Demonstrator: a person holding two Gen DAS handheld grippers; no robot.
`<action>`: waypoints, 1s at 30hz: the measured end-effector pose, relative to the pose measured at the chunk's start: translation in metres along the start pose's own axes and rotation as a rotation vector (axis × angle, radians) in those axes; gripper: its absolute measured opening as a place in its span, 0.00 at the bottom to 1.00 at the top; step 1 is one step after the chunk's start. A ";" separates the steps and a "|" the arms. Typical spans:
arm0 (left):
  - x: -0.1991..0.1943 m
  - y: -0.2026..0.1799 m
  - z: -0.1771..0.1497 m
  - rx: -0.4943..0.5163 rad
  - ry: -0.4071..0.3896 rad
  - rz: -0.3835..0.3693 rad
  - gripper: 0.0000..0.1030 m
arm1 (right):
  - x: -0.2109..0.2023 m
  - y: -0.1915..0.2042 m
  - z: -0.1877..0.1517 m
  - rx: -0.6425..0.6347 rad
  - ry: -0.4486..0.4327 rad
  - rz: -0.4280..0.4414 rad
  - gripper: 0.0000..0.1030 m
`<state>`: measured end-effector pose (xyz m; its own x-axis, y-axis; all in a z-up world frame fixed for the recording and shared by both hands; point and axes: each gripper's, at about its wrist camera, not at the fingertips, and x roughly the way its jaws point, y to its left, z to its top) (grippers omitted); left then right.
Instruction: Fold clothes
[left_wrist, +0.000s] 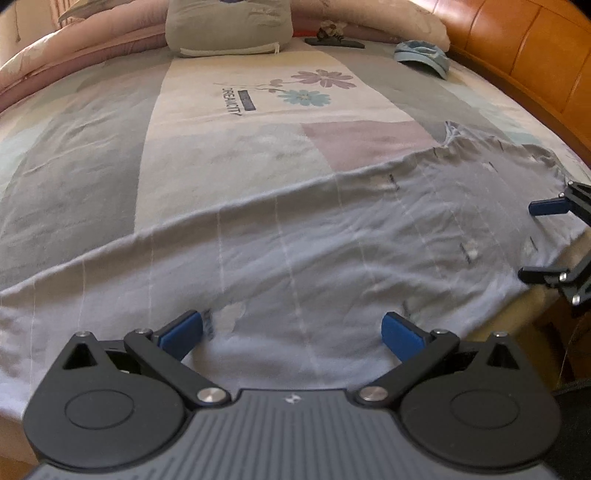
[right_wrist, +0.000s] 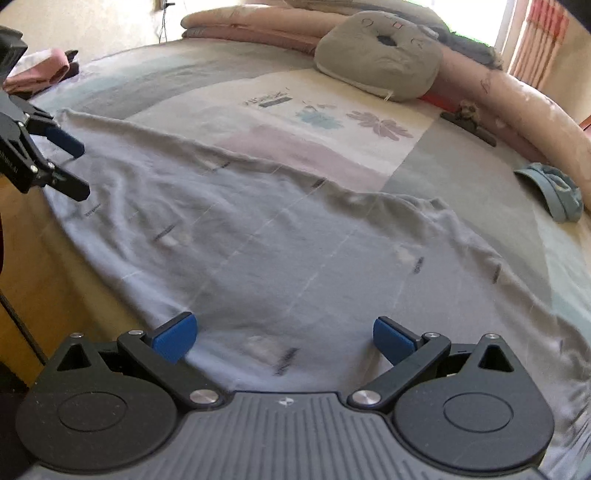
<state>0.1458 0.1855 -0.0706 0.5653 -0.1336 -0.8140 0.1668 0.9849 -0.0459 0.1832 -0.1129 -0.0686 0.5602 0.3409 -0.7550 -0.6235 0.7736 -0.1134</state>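
Note:
A pale grey-blue garment (left_wrist: 295, 251) with thin white stripes and small dark marks lies spread flat along the near edge of the bed; in the right wrist view the garment (right_wrist: 280, 236) runs from the near left to the far right. My left gripper (left_wrist: 291, 332) hovers open over its near edge, blue pads wide apart, nothing between them. My right gripper (right_wrist: 284, 338) is open too, above the cloth near the bed's edge. The right gripper (left_wrist: 532, 240) shows at the right edge of the left wrist view; the left gripper (right_wrist: 74, 168) appears open at the left of the right wrist view.
The bed sheet (left_wrist: 258, 122) has grey, cream and pink patches with flower prints. A grey cushion (right_wrist: 380, 59), rolled pink quilts (right_wrist: 517, 110), a blue cap (right_wrist: 554, 192) and a dark clip (right_wrist: 469, 123) lie at the far side. A wooden headboard (left_wrist: 535, 62) borders the right.

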 end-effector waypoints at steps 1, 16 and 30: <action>-0.003 0.002 -0.002 0.001 0.000 -0.004 0.99 | -0.002 0.000 0.000 0.018 0.014 -0.004 1.00; -0.034 0.061 -0.033 -0.074 -0.054 0.017 0.99 | 0.030 0.038 0.049 0.063 0.065 0.006 1.00; -0.044 0.114 -0.032 -0.197 -0.116 0.088 0.99 | 0.046 0.051 0.073 0.015 0.103 0.022 1.00</action>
<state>0.1140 0.3074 -0.0584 0.6616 -0.0470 -0.7484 -0.0416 0.9942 -0.0992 0.2168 -0.0187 -0.0614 0.4869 0.3023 -0.8195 -0.6264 0.7747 -0.0863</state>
